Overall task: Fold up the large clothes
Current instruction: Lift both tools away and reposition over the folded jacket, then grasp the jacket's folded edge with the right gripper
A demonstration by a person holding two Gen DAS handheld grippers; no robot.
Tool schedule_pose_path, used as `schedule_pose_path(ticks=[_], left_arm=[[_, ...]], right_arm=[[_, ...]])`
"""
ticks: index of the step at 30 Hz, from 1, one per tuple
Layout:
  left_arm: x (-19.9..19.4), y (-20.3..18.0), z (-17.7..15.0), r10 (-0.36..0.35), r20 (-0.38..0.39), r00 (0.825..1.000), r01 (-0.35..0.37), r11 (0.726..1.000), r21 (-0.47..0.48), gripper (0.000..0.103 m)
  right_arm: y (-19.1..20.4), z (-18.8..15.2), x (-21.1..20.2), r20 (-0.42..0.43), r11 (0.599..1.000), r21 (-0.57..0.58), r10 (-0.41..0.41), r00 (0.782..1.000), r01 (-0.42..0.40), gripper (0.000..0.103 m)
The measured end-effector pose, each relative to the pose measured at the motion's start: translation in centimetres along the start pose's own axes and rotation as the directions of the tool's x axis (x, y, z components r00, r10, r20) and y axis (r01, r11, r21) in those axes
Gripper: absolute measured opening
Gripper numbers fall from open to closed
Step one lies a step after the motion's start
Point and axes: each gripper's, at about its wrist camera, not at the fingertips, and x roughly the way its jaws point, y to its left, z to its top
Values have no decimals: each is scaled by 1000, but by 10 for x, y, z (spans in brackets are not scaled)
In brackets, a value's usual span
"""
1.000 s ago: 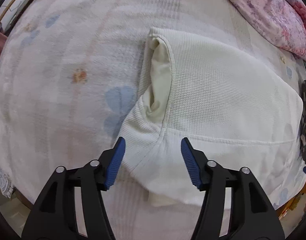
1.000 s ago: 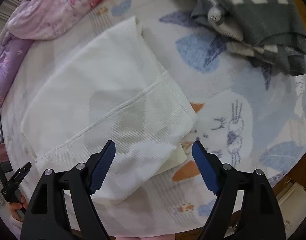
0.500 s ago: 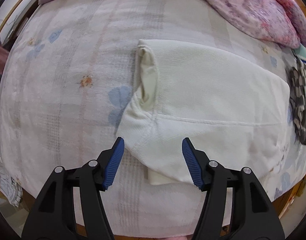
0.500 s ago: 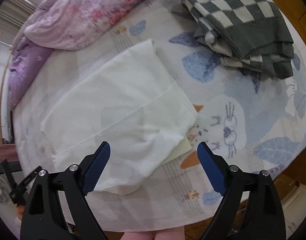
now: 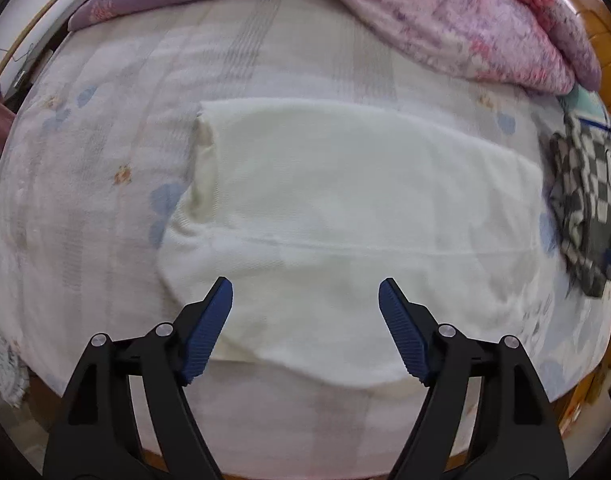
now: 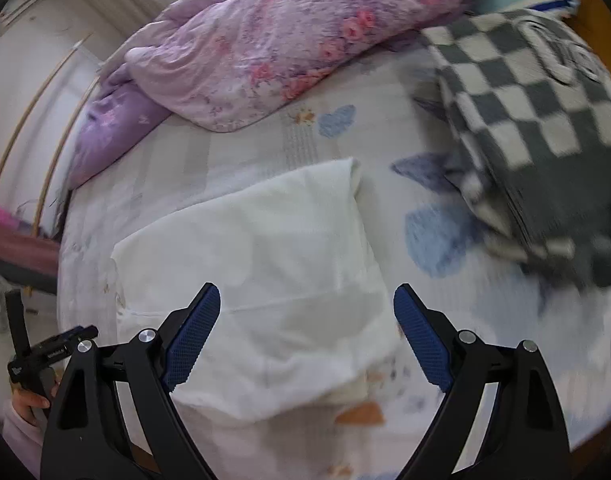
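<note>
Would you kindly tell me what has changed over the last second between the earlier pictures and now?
Both grippers have pulled back and up from the folded white garment: more of the bed now shows around it. The left gripper, its jaws opening, has nothing clamped; the right gripper has also widened and holds nothing. The garment lies folded as before, and the checkered garment and purple quilt have not moved.
</note>
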Motion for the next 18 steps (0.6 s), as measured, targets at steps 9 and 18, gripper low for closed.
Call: schedule_pose_path(ticks=[9,18], left_arm=[[10,-43,-1,26,82,996,-16,993,-118,91],[45,-55,4,19,93,995,-4,988,-157,91]], right_arm=[[-52,71,88,-32,985,-67,156,987,-158,85],[-59,121,186,-100,949,-208,220,970,-236,85]])
